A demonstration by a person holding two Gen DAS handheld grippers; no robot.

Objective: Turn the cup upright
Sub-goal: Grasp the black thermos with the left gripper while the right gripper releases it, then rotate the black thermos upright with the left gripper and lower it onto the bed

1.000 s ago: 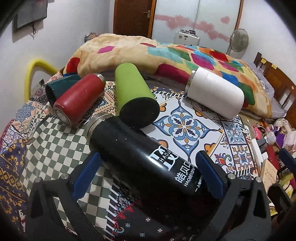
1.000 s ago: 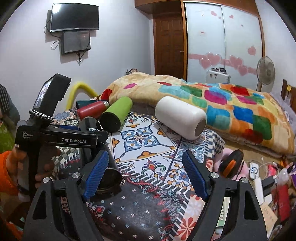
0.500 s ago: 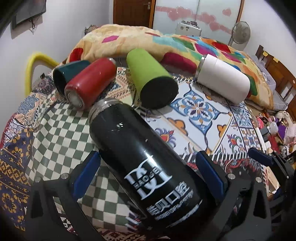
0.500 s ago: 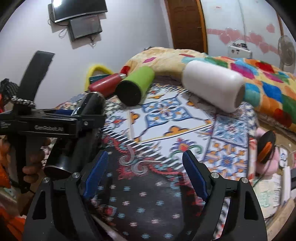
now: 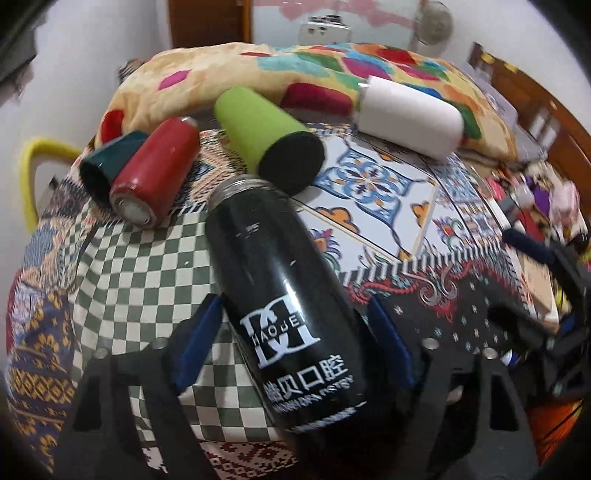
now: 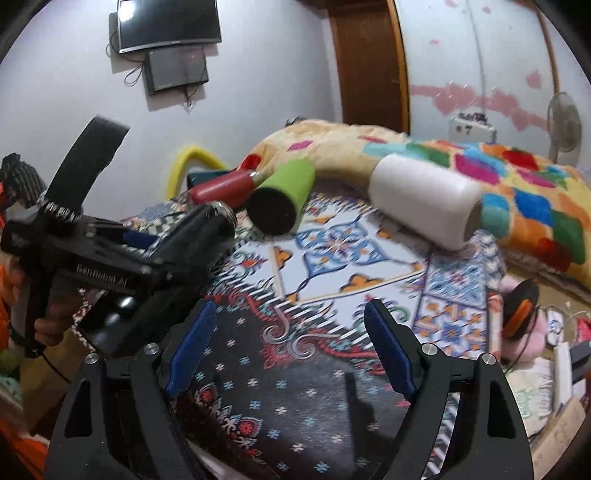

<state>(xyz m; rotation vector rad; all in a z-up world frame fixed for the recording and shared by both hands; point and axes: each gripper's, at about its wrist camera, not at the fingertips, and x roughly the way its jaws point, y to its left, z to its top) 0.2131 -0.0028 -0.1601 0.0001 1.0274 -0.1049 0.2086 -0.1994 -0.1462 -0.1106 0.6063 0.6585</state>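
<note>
While my left gripper (image 5: 295, 332) clamps the tilted black cup (image 5: 284, 295), uprighting remains; right gripper (image 6: 288, 347) gapes empty.

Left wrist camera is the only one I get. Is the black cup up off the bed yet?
Observer: It looks so. In the right wrist view the black cup hangs tilted in the left gripper, with its mouth end higher than its bottom.
Operator: Is the other gripper holding anything?
Observer: No. The right gripper is open and empty, above the dark flowery cloth.
Operator: What's on the wall on my left?
Observer: A TV, mounted high up.
</note>
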